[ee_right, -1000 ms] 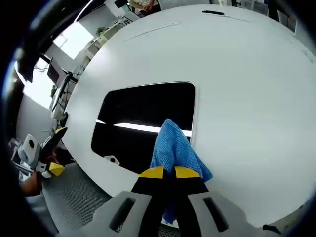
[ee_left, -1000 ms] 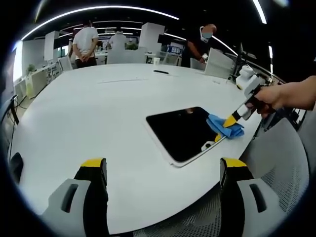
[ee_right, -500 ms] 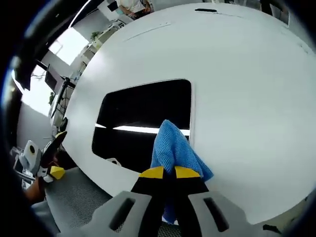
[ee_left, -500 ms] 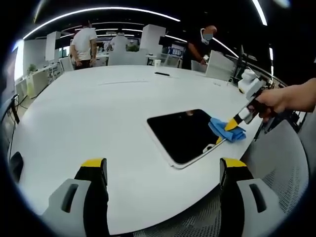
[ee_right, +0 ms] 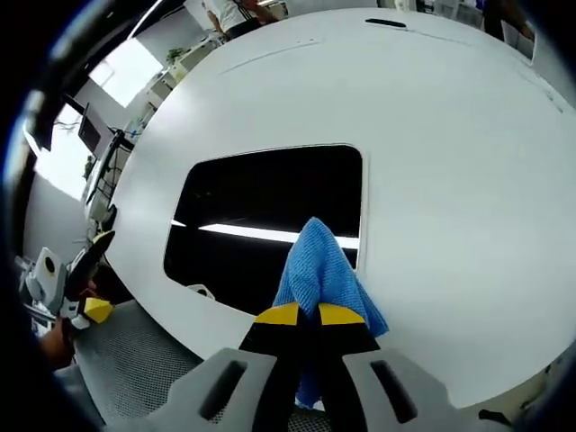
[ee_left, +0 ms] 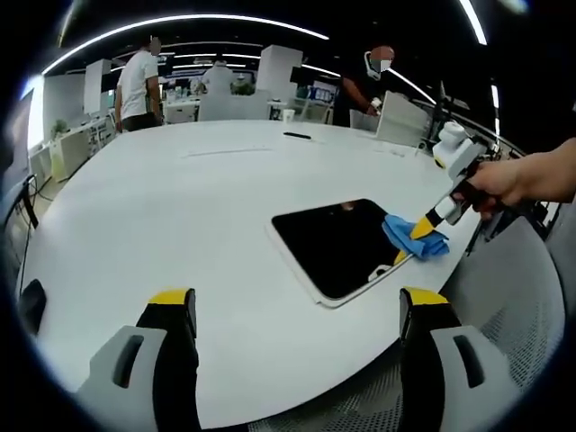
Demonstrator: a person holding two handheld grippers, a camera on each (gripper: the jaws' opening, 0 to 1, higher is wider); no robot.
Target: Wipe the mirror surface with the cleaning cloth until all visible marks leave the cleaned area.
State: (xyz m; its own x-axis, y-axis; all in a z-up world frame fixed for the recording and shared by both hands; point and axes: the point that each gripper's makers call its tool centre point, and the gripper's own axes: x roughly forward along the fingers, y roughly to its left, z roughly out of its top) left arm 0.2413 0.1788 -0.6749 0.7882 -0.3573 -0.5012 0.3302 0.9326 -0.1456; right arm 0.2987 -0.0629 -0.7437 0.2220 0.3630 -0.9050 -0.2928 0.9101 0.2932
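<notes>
— On the white table (ee_left: 162, 225), near its edge, lies the mirror (ee_right: 270, 216), dark and flat, with the blue cloth (ee_right: 319, 274) resting across one corner of the glass. Which step does that make it?

— The wiping itself, by the look of it. The right gripper (ee_right: 301, 314) has its jaws pressed together on a bunched fold of the cloth, and the free end is spread on the mirror's near corner. From the left gripper view the same thing shows from the side: the right gripper (ee_left: 419, 227) and cloth (ee_left: 409, 237) at the mirror's (ee_left: 337, 243) far end, a person's hand (ee_left: 508, 180) behind them.

— And the left gripper (ee_left: 297, 310)?

— Its jaws stand wide apart with nothing between them, held off over the table edge, well away from the mirror.

— What does the next move call for?

— Probably a stroke across the glass toward the unwiped part, cloth kept flat and pressed down. Whether marks remain cannot be told; the glass only reflects ceiling lights. A small white tab (ee_right: 200, 291) at the mirror's rim is worth steering around.
</notes>
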